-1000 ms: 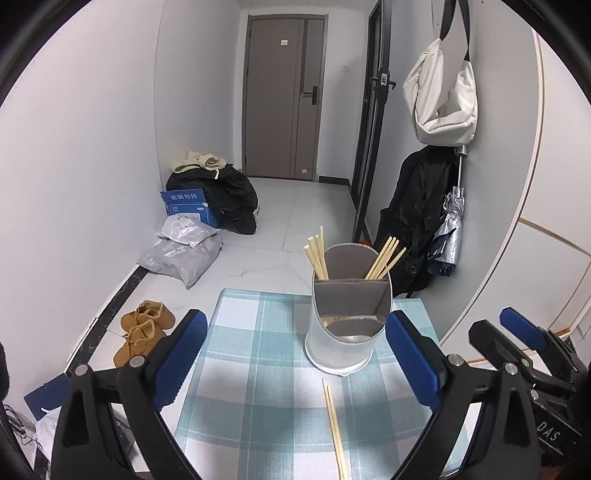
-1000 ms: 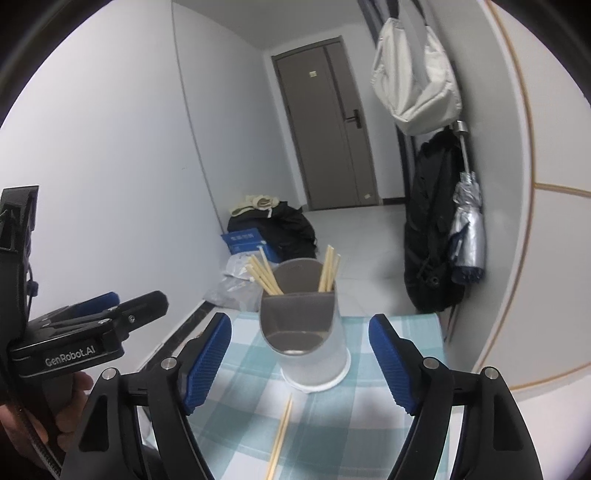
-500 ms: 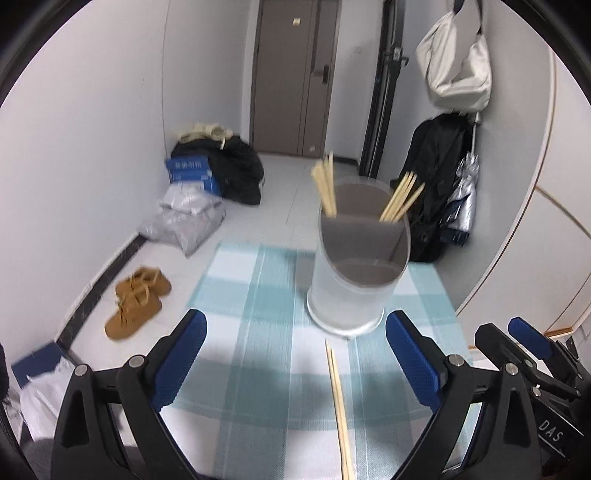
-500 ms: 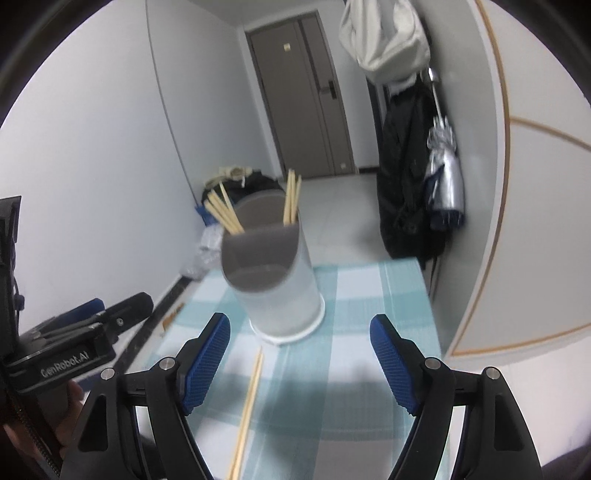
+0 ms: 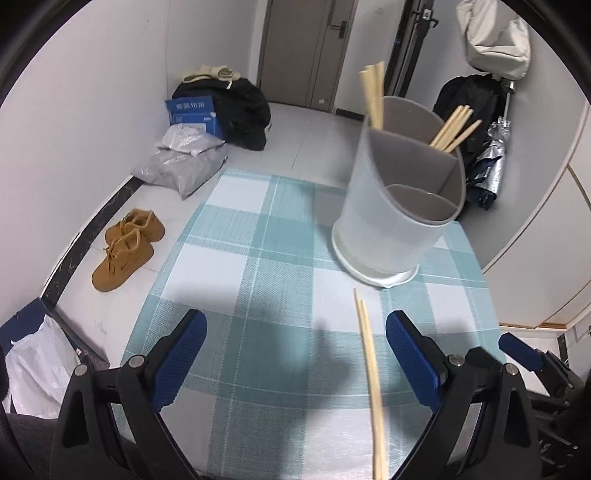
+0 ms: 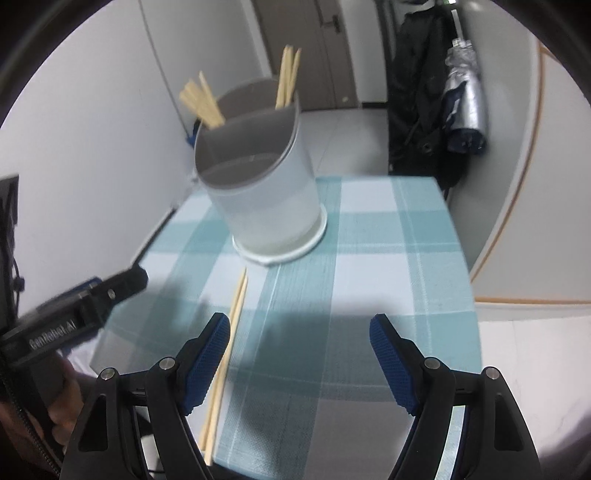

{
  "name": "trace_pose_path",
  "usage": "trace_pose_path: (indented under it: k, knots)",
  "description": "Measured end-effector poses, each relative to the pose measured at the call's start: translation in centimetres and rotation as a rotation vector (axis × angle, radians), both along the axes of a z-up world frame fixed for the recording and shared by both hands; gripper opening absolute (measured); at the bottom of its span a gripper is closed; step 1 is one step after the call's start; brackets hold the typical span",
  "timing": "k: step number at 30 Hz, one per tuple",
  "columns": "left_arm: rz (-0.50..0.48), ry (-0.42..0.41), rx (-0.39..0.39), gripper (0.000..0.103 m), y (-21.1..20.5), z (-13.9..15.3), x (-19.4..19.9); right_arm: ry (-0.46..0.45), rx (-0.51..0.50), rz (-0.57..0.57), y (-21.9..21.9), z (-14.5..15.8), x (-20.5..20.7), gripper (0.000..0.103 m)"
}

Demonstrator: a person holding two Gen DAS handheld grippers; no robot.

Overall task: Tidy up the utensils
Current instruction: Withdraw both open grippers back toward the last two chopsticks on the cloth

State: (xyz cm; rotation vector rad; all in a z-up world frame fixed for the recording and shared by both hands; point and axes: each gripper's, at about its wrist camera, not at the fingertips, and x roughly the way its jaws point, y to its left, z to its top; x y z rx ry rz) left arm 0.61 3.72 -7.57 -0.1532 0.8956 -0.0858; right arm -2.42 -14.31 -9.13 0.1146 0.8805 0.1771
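Several wooden chopsticks already stand in the back compartments of the translucent white divided holder (image 5: pixel 399 206) at upper right, while one loose pair of wooden chopsticks (image 5: pixel 369 373) lies unsorted on the teal checked tablecloth (image 5: pixel 236 266) below it, both the left gripper (image 5: pixel 295 358) and the right gripper (image 6: pixel 299 354) spread and empty.

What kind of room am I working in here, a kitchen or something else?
Probably a home entryway or hallway, not a kitchen. A closed door stands at the far end, shoes sit on the tiled floor, and coats and a bag hang on the wall. The checked tablecloth covers a small table.
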Motion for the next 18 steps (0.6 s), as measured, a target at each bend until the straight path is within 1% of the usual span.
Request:
trace_pose_path:
  k: [4,6,8,10,12,14,16,18]
  knots:
    - [0.03,0.024,-0.001,0.095,1.3,-0.1,0.9,0.045,-0.012,0.029,0.9,-1.0,1.1,0.078]
    - [0.045,0.039,-0.024,0.095,2.2,0.0,1.4,0.065,-0.015,0.043,1.3,-1.4,1.7,0.077]
    - [0.066,0.056,-0.035,0.095,2.9,-0.2,1.9,0.09,-0.034,0.067,2.0,-1.8,2.2,0.073]
    - [0.087,0.064,-0.017,0.095,3.4,-0.2,2.2,0.108,-0.045,0.091,2.5,-2.0,2.7,0.073]
    - [0.101,0.054,-0.008,0.095,3.6,0.1,2.2,0.124,-0.07,0.117,3.4,-2.5,3.4,0.072]
    - [0.112,0.059,-0.007,0.095,4.0,0.2,2.2,0.14,-0.089,0.146,4.3,-3.1,4.1,0.067]
    - [0.137,0.056,-0.002,0.095,4.3,0.3,2.1,0.156,-0.109,0.167,5.0,-3.7,4.7,0.066]
    - [0.154,0.064,-0.001,0.095,4.7,0.2,2.3,0.162,-0.119,0.177,5.5,-4.2,5.2,0.062]
